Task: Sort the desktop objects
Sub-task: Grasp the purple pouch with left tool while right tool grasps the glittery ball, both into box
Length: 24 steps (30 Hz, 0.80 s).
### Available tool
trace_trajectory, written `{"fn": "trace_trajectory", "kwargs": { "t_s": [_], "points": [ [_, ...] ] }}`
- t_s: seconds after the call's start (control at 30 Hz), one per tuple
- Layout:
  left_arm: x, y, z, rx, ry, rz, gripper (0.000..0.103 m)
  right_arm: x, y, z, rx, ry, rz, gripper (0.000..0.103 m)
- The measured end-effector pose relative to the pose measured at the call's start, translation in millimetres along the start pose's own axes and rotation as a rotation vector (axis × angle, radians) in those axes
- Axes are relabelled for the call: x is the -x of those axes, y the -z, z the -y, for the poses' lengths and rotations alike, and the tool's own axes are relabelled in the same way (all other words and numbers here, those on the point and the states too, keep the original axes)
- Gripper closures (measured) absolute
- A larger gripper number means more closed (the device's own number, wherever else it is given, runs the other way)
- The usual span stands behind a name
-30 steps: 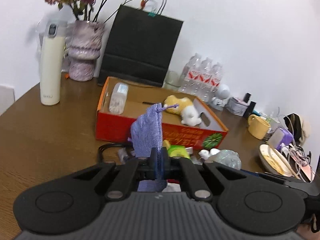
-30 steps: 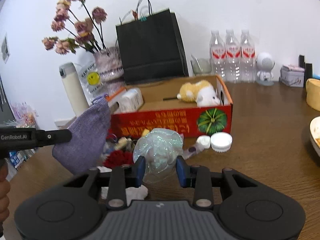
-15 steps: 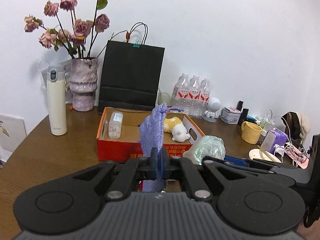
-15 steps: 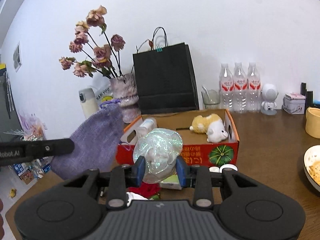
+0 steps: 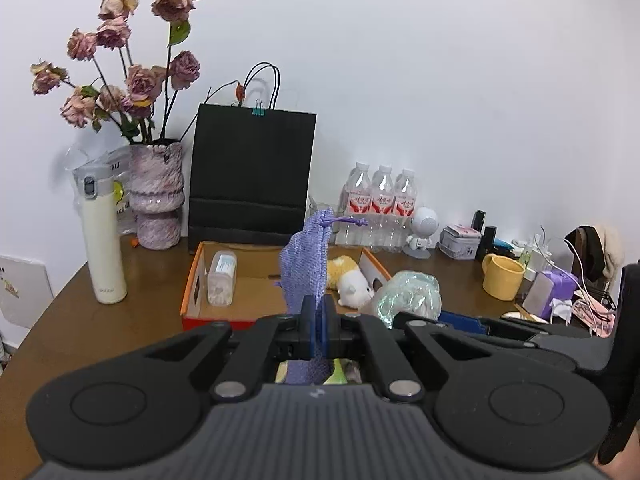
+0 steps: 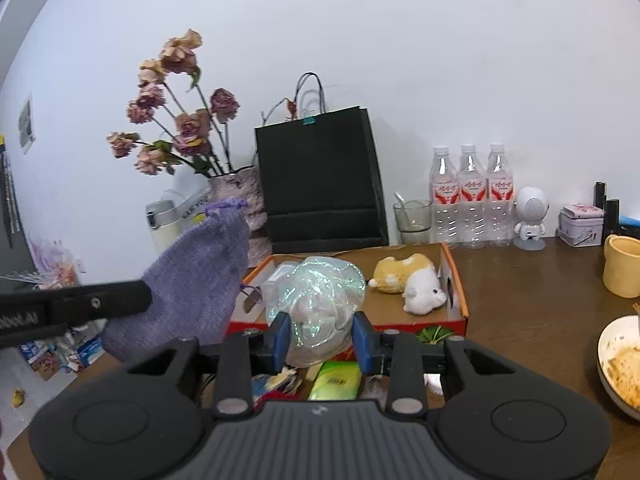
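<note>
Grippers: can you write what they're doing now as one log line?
left gripper: shut on purple pouch | right gripper: shut on shiny bag | both above table, near box

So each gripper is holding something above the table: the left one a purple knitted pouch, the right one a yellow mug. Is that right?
Not quite. The right gripper holds a shiny iridescent mesh bag, not the yellow mug, which stands on the table; the right wrist view shows this. The left gripper does hold the purple knitted pouch.
</note>
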<state>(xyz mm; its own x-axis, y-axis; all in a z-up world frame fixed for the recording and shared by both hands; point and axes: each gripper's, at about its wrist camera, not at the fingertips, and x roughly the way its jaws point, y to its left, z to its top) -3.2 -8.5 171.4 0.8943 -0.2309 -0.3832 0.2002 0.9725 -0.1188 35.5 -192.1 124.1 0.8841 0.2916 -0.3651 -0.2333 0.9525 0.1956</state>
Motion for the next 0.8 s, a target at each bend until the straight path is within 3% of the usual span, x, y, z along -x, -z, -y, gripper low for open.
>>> {"fn": "trace_trajectory", "kwargs": {
  "t_s": [0.4, 0.8],
  "points": [
    [-55, -45, -1, -0.024, -0.028, 0.018, 0.1, -55, -19, 21, -0.059, 0.012, -0.032, 0.071],
    [-129, -65, -16, -0.012, -0.07, -0.039, 0.1, -111, -37, 43, -0.091, 0.019, -0.079, 0.071]
  ]
}}
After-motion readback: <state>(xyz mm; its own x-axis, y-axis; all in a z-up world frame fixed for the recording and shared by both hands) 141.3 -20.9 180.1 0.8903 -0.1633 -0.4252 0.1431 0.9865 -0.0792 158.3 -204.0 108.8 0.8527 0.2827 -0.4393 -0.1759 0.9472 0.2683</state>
